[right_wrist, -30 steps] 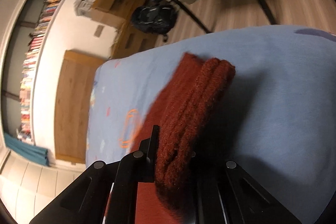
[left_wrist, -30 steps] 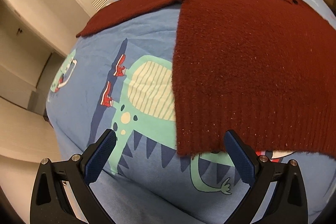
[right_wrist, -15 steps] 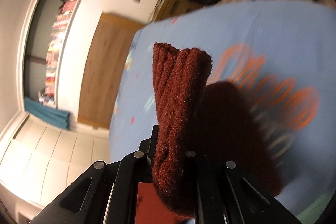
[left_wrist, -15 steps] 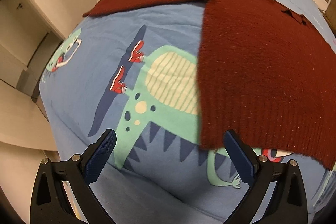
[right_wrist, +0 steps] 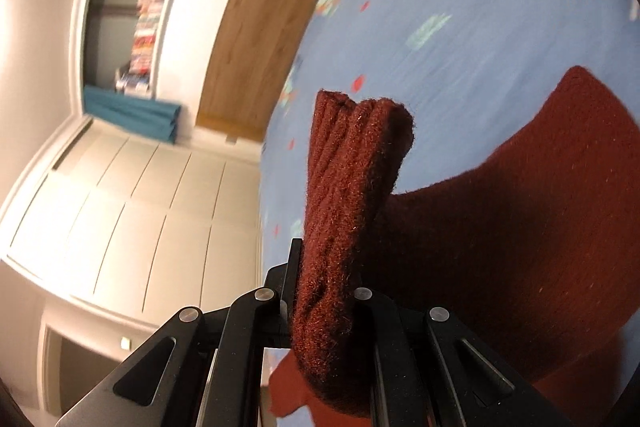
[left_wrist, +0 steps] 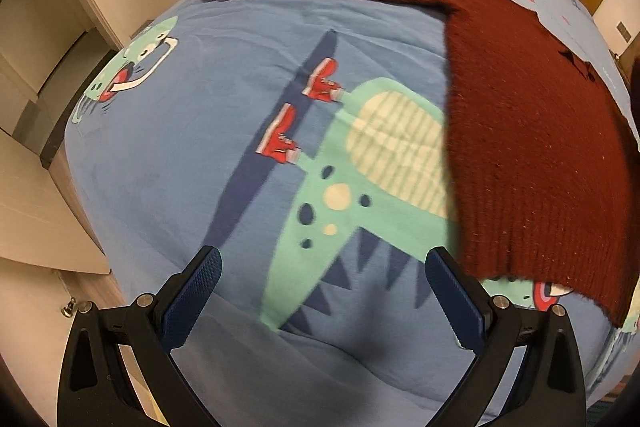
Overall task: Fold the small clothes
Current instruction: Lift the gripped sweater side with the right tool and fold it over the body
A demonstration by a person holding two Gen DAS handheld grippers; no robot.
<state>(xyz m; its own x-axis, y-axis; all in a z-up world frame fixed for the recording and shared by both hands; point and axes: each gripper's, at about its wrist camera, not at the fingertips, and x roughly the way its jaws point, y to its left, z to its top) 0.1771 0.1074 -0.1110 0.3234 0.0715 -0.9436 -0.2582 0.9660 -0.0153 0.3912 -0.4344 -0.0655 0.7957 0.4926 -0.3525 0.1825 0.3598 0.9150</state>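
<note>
Maroon sweater (left_wrist: pixel 532 115) being spread at 2 o'clock on bed (left_wrist: pixel 200 131). Left tongs (left_wrist: pixel 320 291) being held wide, empty. Right tongs (right_wrist: pixel 324 311) being clamped on bunched sleeve (right_wrist: pixel 352 183); thick knit risks being dropped or dragging body askew.

Warm dim indoor light, strong fisheye bending with dark vignette at edges. Motion blur beyond the fingers, worst in right wrist view. Soft shadows.

The sweater (left_wrist: pixel 532 131) is dark red ribbed knit, the bedspread (left_wrist: pixel 192 131) blue with a green dinosaur (left_wrist: pixel 360 195) in red sneakers, and the left claw (left_wrist: pixel 324 291) pads dark blue.
</note>
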